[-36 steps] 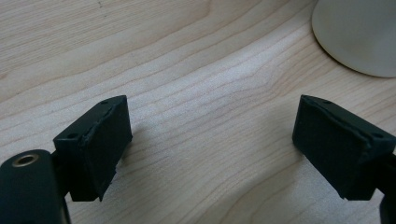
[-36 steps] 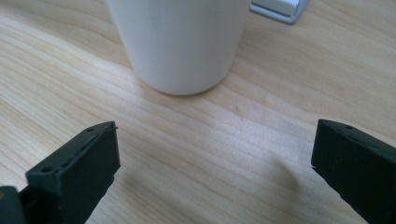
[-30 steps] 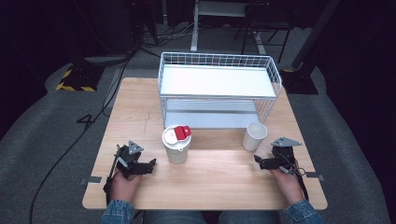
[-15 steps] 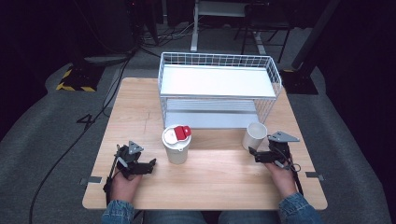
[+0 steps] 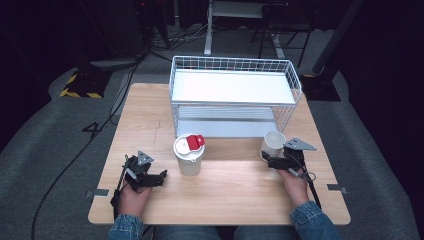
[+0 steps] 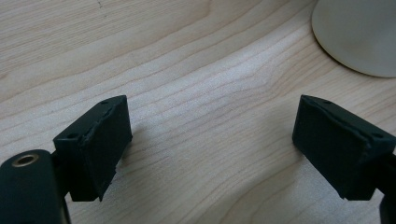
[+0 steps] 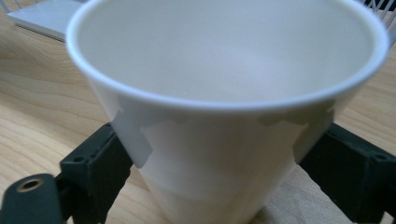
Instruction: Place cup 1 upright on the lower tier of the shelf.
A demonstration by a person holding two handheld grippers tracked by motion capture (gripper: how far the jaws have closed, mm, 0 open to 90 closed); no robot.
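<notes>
The right gripper [image 5: 267, 161] has been brought left and farther across the worktop to the open white paper cup [image 5: 273, 144], around which its jaws have just been closing.

light: table [image 5: 225, 200] brightly lit from above, surroundings dark | shadows: soft, short | focus: high view slightly soft; cup [image 7: 224, 116] blurred up close

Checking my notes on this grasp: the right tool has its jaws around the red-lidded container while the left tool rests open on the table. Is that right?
Not quite. The right tool has its jaws around the open white cup, as the right gripper view shows; they have just been closing on it. The red-lidded container stands untouched mid-table. The left tool does rest open on the table.
</notes>
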